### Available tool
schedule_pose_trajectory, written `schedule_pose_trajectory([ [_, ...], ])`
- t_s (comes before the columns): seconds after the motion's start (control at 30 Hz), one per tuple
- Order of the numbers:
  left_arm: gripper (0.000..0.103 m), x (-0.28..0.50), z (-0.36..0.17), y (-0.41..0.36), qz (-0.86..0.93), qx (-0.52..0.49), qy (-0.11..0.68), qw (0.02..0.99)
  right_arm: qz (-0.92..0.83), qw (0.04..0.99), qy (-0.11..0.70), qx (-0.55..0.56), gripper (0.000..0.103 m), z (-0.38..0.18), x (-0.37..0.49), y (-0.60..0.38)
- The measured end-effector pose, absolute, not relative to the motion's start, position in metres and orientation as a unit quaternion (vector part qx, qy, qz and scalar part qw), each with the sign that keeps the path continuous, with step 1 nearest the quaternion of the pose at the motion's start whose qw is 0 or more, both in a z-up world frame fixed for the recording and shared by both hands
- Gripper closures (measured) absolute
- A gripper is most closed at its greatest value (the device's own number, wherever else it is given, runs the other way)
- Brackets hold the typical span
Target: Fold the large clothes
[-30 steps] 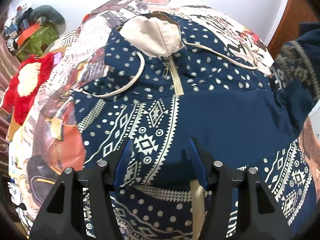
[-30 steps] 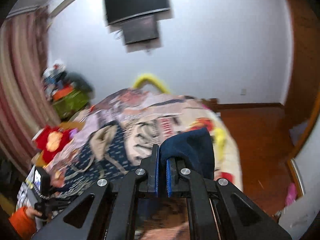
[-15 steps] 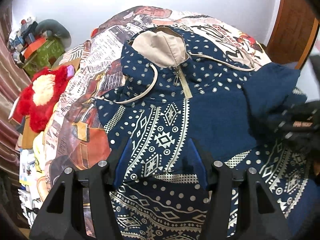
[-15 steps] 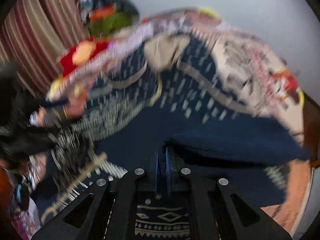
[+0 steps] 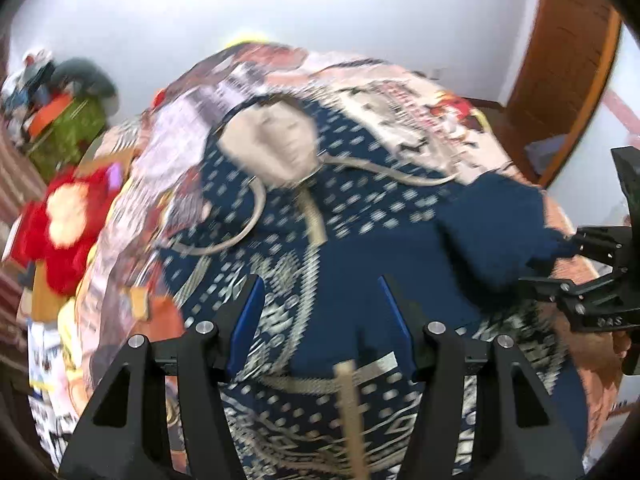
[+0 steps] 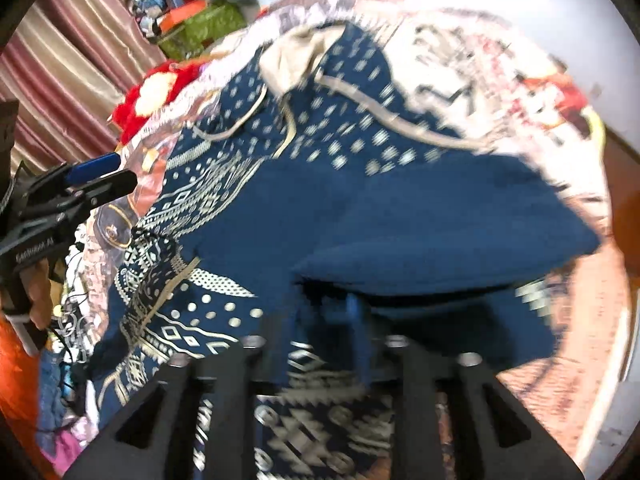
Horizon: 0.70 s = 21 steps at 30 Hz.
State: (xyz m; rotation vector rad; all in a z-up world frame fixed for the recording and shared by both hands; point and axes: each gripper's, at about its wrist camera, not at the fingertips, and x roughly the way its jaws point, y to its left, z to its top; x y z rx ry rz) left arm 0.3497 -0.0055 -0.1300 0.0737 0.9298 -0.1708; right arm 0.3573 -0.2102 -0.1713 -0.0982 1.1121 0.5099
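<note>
A navy hoodie (image 5: 352, 248) with white patterns, a beige hood (image 5: 276, 140) and a zip lies front-up on the bed. Its plain navy sleeve (image 5: 492, 232) is folded in across the chest. My left gripper (image 5: 322, 308) is open and empty, hovering above the hoodie's middle. My right gripper (image 6: 320, 320) is blurred; its jaws stand apart at the sleeve's (image 6: 440, 248) edge, the fabric lying just beyond them. The right gripper also shows in the left wrist view (image 5: 592, 272), at the sleeve end. The left gripper shows in the right wrist view (image 6: 80, 184).
The bed has a printed quilt (image 5: 400, 96). A red plush toy (image 5: 64, 224) lies at its left side. A green box with clutter (image 5: 60, 128) stands behind it. A wooden door (image 5: 560, 60) is at the right; curtains (image 6: 60, 60) hang at the left.
The right gripper carried the sleeve from high in the air down across the hoodie's chest and its jaws have parted. The left gripper pulled back and up, staying open.
</note>
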Motion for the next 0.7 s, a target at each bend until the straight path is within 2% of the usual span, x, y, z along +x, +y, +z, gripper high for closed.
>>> schedule_pose_trajectory([
  [0.03, 0.042, 0.352, -0.124, -0.017, -0.093, 0.039, 0.442, 0.891, 0.236, 0.830, 0.503, -0.042, 0.040, -0.162, 0.353, -0.219],
  [0.07, 0.040, 0.355, -0.120, -0.025, -0.101, 0.040, 0.438, 0.892, 0.233, 0.839, 0.490, -0.037, 0.034, -0.155, 0.349, -0.228],
  [0.27, 0.037, 0.376, -0.108, -0.103, -0.172, 0.064, 0.432, 0.883, 0.187, 0.871, 0.453, -0.018, 0.033, -0.127, 0.330, -0.289],
  [0.63, 0.037, 0.430, -0.175, -0.256, -0.239, 0.121, 0.499, 0.824, 0.063, 0.901, 0.430, 0.002, 0.033, -0.127, 0.305, -0.395],
  [0.7, 0.045, 0.435, -0.185, -0.271, -0.236, 0.139, 0.501, 0.821, 0.055, 0.898, 0.435, 0.013, 0.033, -0.132, 0.304, -0.406],
])
